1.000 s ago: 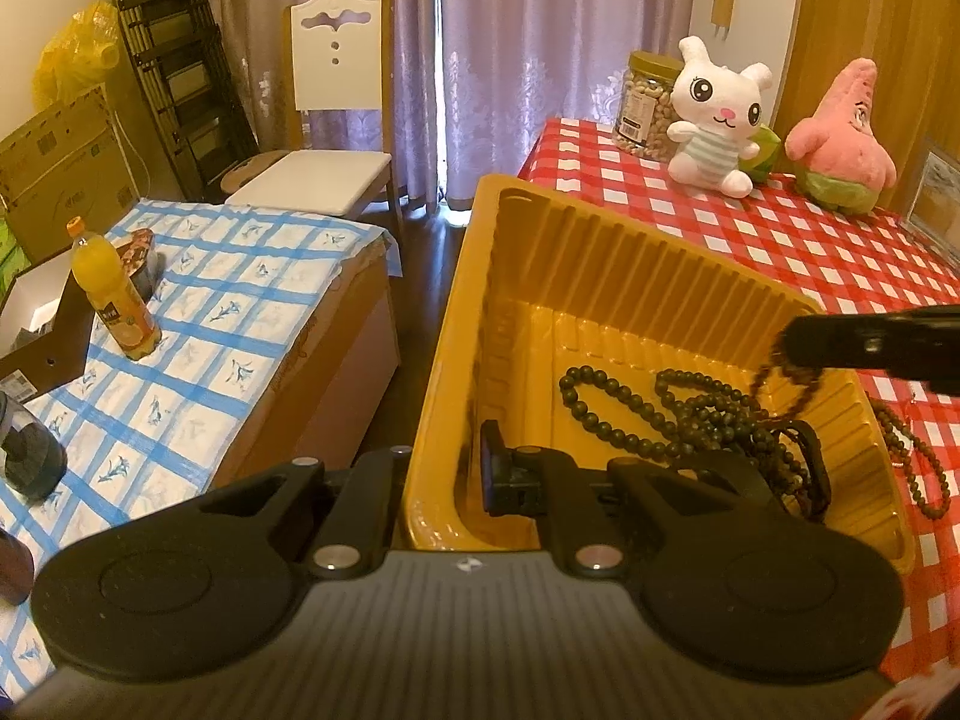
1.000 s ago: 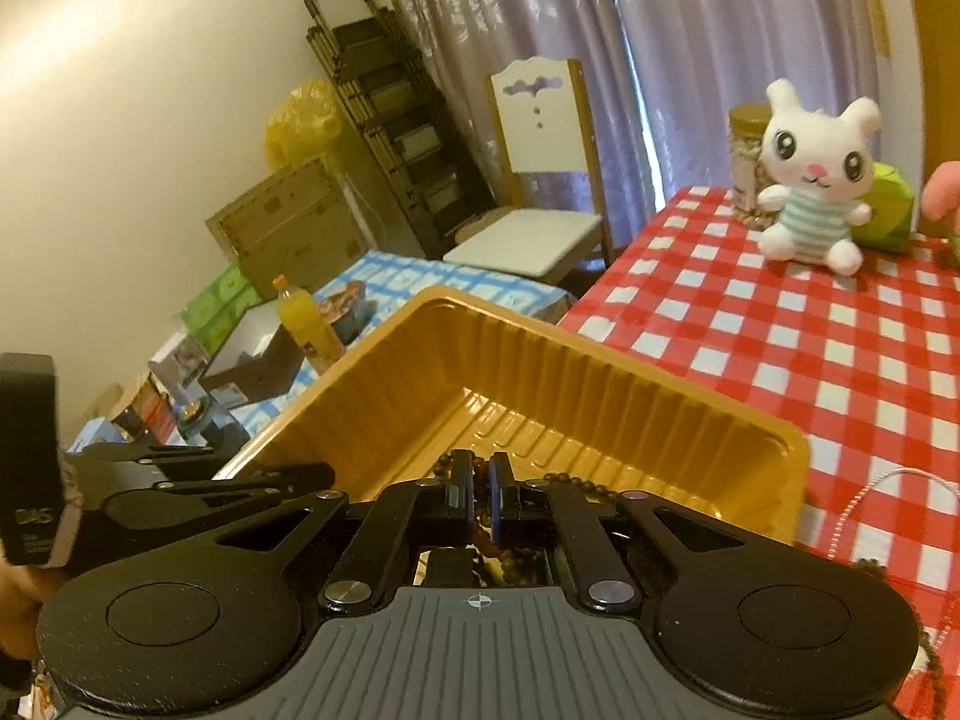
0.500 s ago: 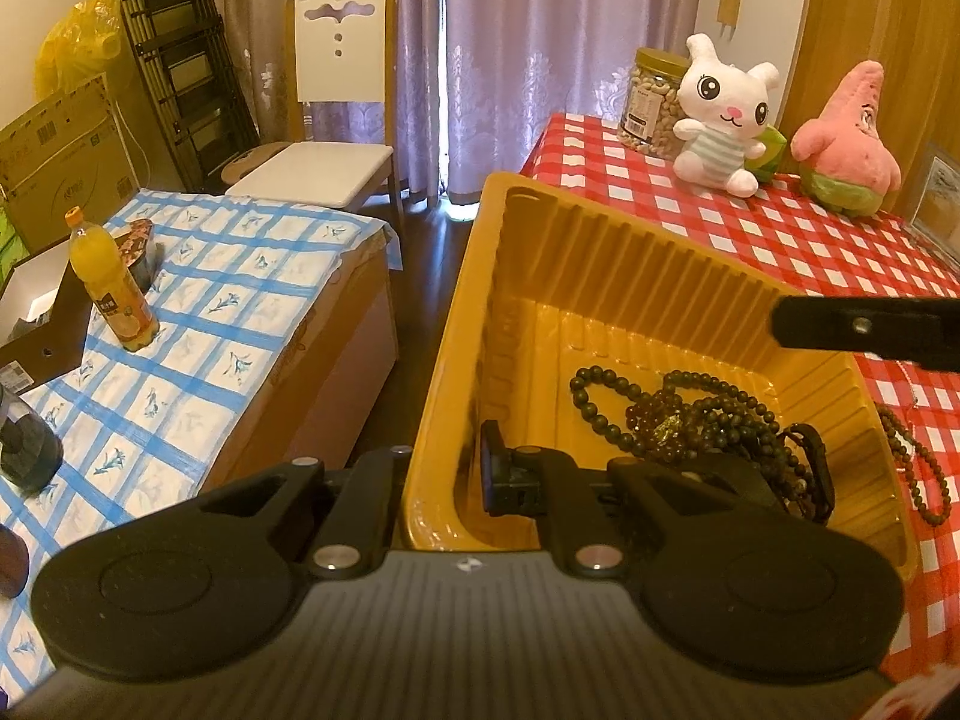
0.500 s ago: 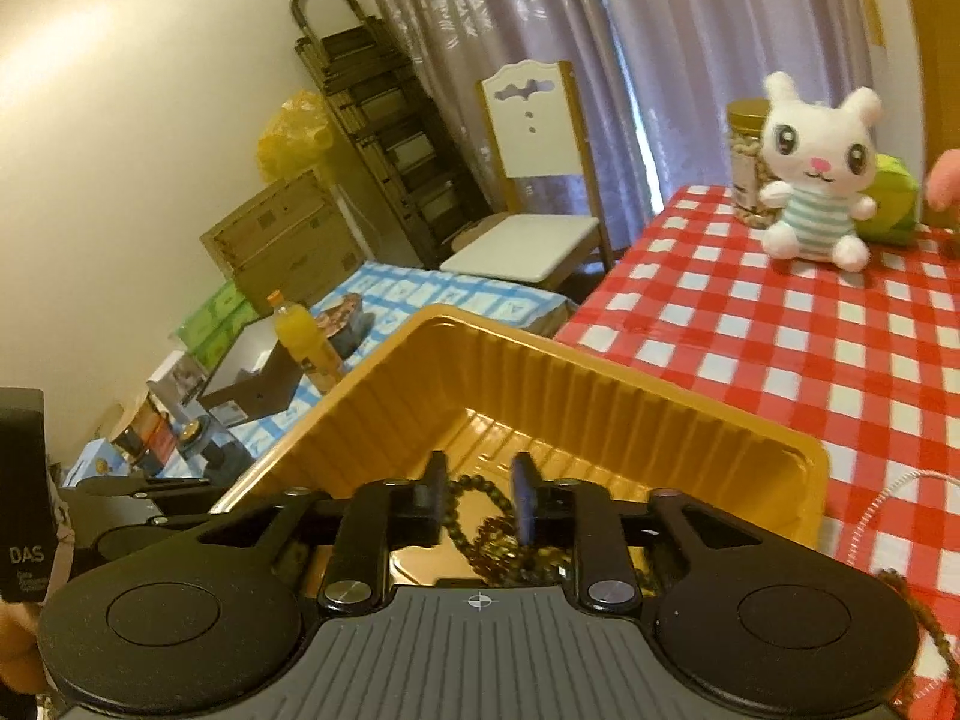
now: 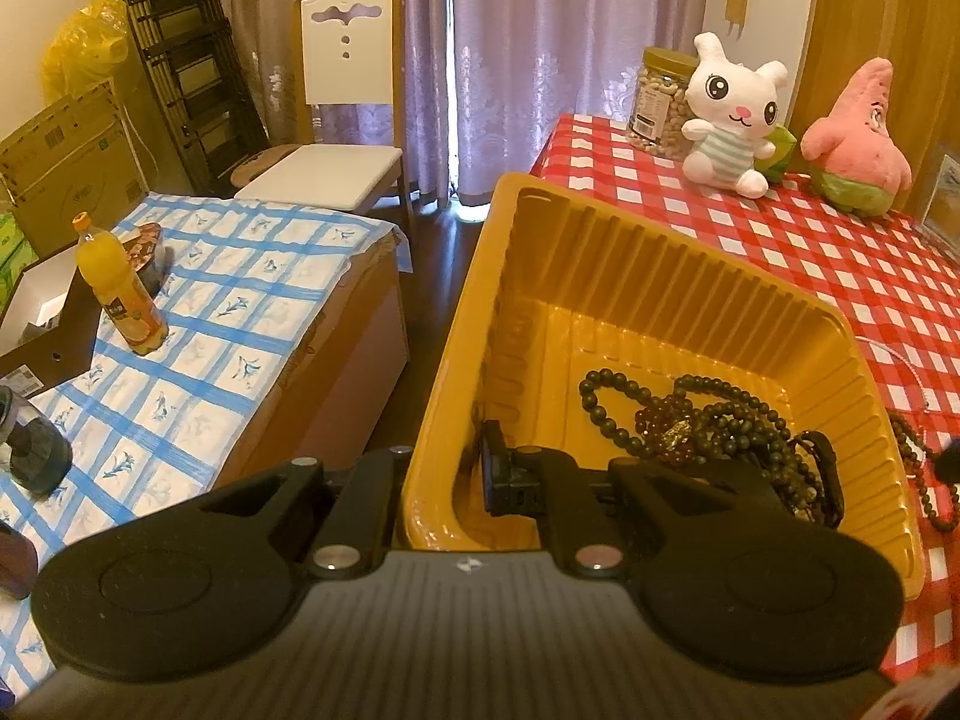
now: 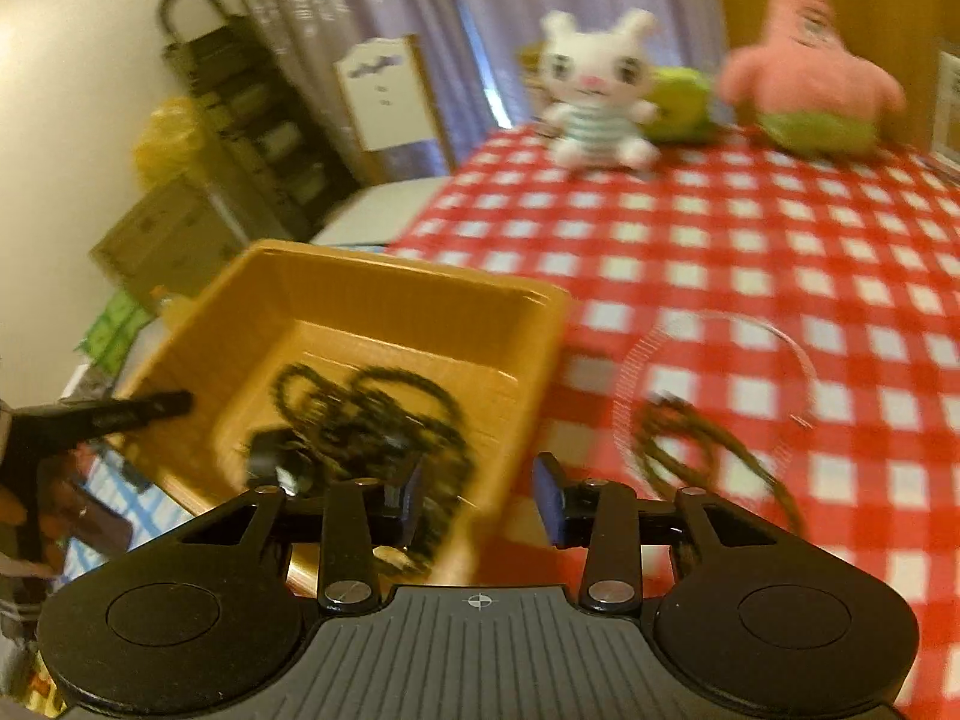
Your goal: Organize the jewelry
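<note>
Two grippers, left gripper (image 5: 447,483) pinching yellow tray (image 5: 660,276) wall, right gripper (image 6: 477,495) just opening, empty

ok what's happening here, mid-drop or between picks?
Between picks. The left tongs are shut on the near wall of the yellow tray, steadying it. Several dark bead strings already lie inside. The right tongs have just been opening, with nothing between them, over the tray's edge. More bead strings and a thin white chain wait on the checkered tablecloth.
</note>
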Tool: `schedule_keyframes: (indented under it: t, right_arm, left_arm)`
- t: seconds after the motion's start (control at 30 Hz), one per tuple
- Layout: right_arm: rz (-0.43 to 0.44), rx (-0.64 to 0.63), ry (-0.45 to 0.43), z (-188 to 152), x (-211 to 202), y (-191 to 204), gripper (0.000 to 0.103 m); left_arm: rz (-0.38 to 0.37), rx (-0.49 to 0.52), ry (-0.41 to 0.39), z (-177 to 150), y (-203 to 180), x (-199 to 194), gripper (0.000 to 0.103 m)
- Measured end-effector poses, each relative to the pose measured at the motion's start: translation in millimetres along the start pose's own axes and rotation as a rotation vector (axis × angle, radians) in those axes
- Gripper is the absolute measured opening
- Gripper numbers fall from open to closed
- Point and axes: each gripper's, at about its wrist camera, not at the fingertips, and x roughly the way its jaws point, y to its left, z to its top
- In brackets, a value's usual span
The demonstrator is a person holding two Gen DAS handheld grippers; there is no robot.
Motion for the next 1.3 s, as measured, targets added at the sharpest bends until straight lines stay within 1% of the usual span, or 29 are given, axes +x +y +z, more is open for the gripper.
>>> schedule_keyframes:
  t: [0.1,0.2,0.3,0.43,0.7,0.73,0.77,0.83,0.93,1.07,1.2,1.23,1.3]
  right_arm:
    - [-0.065,0.011,0.013,-8.8,-6.8,-19.4,0.041]
    - [-0.111,0.018,0.023,-14.8,-11.1,-38.0,0.041]
    - [-0.145,-0.015,0.029,-14.4,-9.9,-52.0,0.041]
    - [-0.150,-0.074,0.040,-12.2,-0.4,-63.3,0.041]
    - [-0.138,-0.162,0.067,-5.7,29.9,-70.5,0.040]
    - [-0.138,-0.175,0.069,-4.3,33.2,-71.1,0.037]
    - [-0.135,-0.189,0.077,-3.7,36.2,-71.5,0.030]
    - [-0.134,-0.210,0.093,-2.3,42.7,-72.8,0.024]
    - [-0.133,-0.237,0.108,-1.2,49.8,-73.8,0.022]
    - [-0.126,-0.260,0.106,-1.1,52.6,-72.2,0.021]
    - [-0.119,-0.253,0.109,-1.0,53.0,-72.2,0.020]
    - [-0.118,-0.256,0.114,-1.7,53.1,-72.1,0.018]
    - [-0.113,-0.256,0.122,-3.3,53.8,-71.4,0.012]
  left_arm:
    - [0.011,-0.003,-0.002,0.4,-2.2,-0.3,0.009]
    - [0.019,-0.007,-0.003,0.2,-3.2,-1.4,0.010]
    - [0.026,-0.007,-0.003,0.3,-5.1,-1.9,0.010]
    - [0.034,-0.013,-0.003,0.9,-6.5,-1.9,0.010]
    - [0.048,-0.017,-0.006,0.7,-9.3,-3.6,0.011]
    - [0.050,-0.018,-0.006,0.7,-9.6,-3.7,0.011]
    - [0.053,-0.018,-0.006,0.8,-10.2,-3.8,0.011]
    - [0.056,-0.019,-0.006,1.0,-10.6,-3.8,0.011]
    - [0.059,-0.019,-0.007,1.0,-11.6,-4.1,0.011]
    - [0.063,-0.020,-0.005,1.2,-11.3,-4.0,0.012]
    - [0.065,-0.019,-0.005,1.3,-10.5,-4.5,0.012]
    - [0.065,-0.019,-0.005,1.4,-10.6,-4.6,0.012]
    - [0.065,-0.019,-0.006,1.3,-10.5,-4.7,0.012]
